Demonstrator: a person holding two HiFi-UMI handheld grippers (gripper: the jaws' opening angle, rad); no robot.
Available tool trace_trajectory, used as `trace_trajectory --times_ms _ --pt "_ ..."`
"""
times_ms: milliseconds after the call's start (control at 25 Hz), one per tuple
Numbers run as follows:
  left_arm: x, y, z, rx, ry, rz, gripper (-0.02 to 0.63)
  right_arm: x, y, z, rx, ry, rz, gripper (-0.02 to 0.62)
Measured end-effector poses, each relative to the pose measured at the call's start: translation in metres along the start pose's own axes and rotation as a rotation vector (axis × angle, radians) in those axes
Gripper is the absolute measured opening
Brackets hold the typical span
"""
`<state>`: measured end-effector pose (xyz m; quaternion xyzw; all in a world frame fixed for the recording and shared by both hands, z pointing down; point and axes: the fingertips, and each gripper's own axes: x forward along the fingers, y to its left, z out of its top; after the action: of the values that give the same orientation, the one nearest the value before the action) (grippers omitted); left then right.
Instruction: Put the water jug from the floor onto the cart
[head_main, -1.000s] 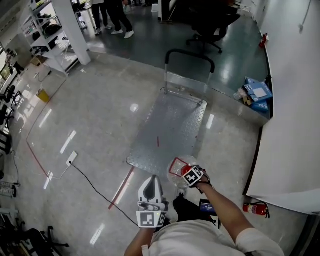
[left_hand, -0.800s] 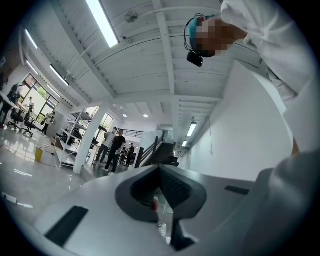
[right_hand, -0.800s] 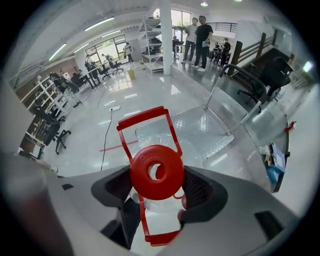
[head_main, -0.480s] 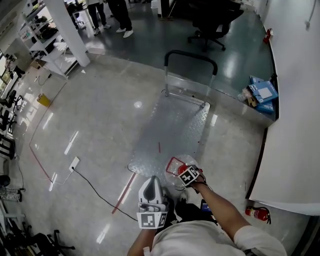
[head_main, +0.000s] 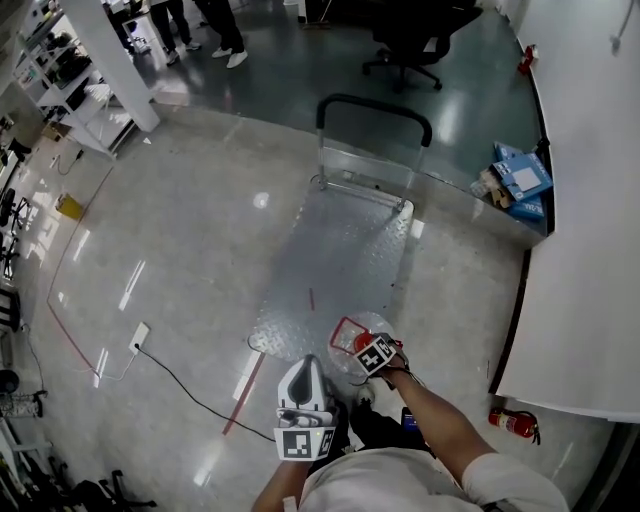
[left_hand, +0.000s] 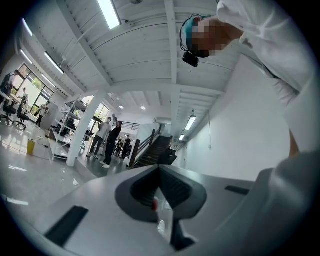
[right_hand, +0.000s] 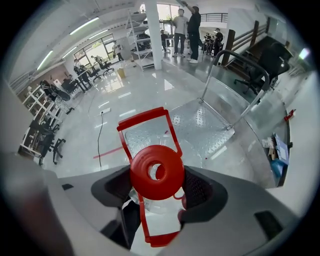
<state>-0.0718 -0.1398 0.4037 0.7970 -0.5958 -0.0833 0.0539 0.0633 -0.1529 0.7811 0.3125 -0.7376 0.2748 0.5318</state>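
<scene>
1. Clamping the jug (head_main: 355, 330) at the neck, just under its red cap (right_hand: 145, 182), the right claw (right_hand: 160, 194) has both jaws closed against it. The red carry handle (right_hand: 141, 120) stands up beyond the cap.
2. The left claw (left_hand: 162, 210) points at the ceiling, jaws together with nothing between them, and takes no part.
3. Change over the last second: claw and jug have drifted slightly left, and the near edge of the cart (head_main: 335, 260) now lies closer to the person. From overhead the jug sits at the cart's near right corner, its handle overlapping the deck edge.
4. Meaning for the task: the carry looks nearly over. Whether the jug's base is clear of the floor (head_main: 180, 260) cannot be told, since claw and cap hide it. What seems left is a short move forward over the deck, then setting down and letting go.
5. The deck is bare textured plate, with its push bar (head_main: 372, 105) at the far end.
6. Writing: none legible. The cap shows no readable mark. Print on the blue box (head_main: 525, 180) by the wall and on the extinguisher (head_main: 512, 421) is too small. The claws' cubes (head_main: 375, 352) carry only black-and-white square markers.
</scene>
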Motion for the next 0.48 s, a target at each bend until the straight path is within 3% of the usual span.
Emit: trace_trajectory --times_ms 480 --pt "0.021 0.023 -0.015 -0.003 0.046 0.020 0.003 0.031 -0.018 0.002 0.023 0.039 -0.004 0.310"
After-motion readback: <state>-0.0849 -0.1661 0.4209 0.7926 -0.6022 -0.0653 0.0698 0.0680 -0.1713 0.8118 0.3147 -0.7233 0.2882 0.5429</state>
